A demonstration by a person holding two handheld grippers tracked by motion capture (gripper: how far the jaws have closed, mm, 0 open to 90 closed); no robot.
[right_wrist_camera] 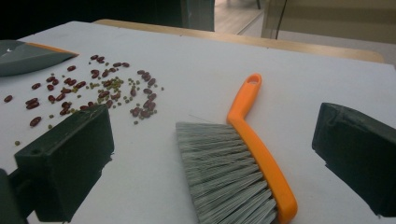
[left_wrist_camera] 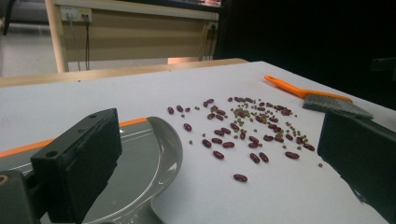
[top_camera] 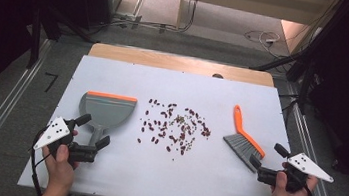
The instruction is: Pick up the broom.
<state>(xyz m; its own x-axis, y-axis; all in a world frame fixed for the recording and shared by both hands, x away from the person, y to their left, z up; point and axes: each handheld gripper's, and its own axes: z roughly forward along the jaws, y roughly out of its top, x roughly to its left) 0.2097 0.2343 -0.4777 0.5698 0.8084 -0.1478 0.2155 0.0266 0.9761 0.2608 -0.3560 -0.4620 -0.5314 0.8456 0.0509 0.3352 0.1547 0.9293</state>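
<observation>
The left tool [top_camera: 93, 130] is held low over the white tabletop [top_camera: 213, 178], jaws spread wide with nothing gripped; the handle of the grey dustpan [top_camera: 106, 110] lies just between them, untouched as far as can be seen. The right tool [top_camera: 268, 156] is likewise wide open and empty, just beside the bristle end of the orange-handled brush [top_camera: 244, 137], which lies flat on the tabletop. Scattered beans [top_camera: 175, 126] lie between dustpan and brush, clear of both.
</observation>
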